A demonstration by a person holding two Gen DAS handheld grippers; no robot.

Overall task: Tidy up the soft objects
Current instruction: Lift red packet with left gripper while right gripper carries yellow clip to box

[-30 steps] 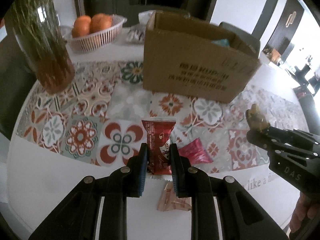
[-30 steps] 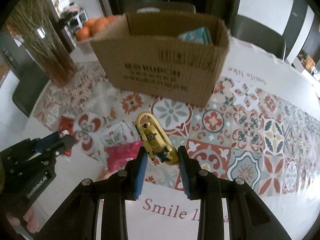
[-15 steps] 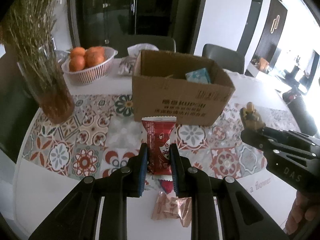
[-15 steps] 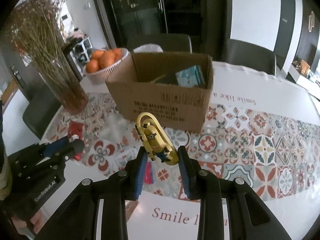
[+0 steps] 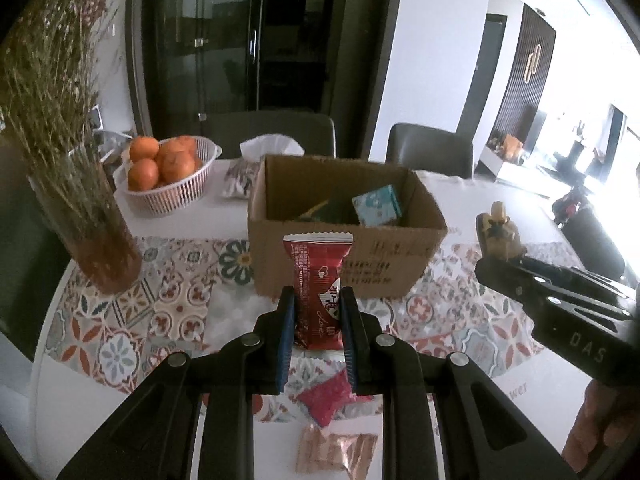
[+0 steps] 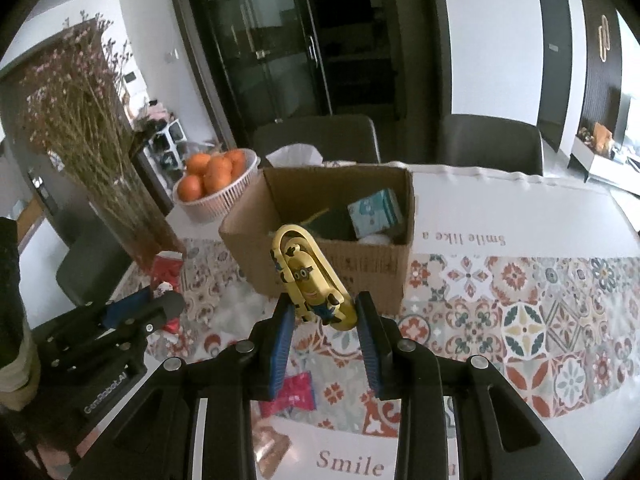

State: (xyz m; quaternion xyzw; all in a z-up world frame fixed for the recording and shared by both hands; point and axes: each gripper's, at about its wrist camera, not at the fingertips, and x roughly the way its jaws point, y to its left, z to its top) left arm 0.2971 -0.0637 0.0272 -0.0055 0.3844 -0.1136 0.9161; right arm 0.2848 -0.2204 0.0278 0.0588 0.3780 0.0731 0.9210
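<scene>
The left gripper (image 5: 316,328) is clamped on a red snack packet (image 5: 318,280), which is held upright by its lower half, clear of the table. The right gripper (image 6: 323,326) is clamped on a yellow cartoon-figure toy (image 6: 310,280), gripped low so that most of it leans out above the pads. An open cardboard box (image 5: 340,268) is seen beyond both grippers on the patterned table runner (image 6: 520,312), with a teal packet (image 5: 378,206) and some darker items already inside. 2 more packets are left on the table below the grippers: a pink-red one (image 5: 328,398) and a copper-coloured one (image 5: 336,454).

The carry toward the box is judged to be the step in hand, with 2 items lifted and 2 yet to be collected.

Several risks are foreseen. The packet is thin and crinkly, so it could slide between the pads if it is swung sharply. The toy is held near 1 end and could pivot or drop. If both grippers are brought over the box together, a collision between them is likely, since the opening is narrow. A low approach could catch the near wall and push the light box back toward the basket of oranges (image 5: 168,178) or the tissue pack behind it. The vase of dried flowers (image 5: 86,216) stands to the left and could be clipped by a wide swing.
</scene>
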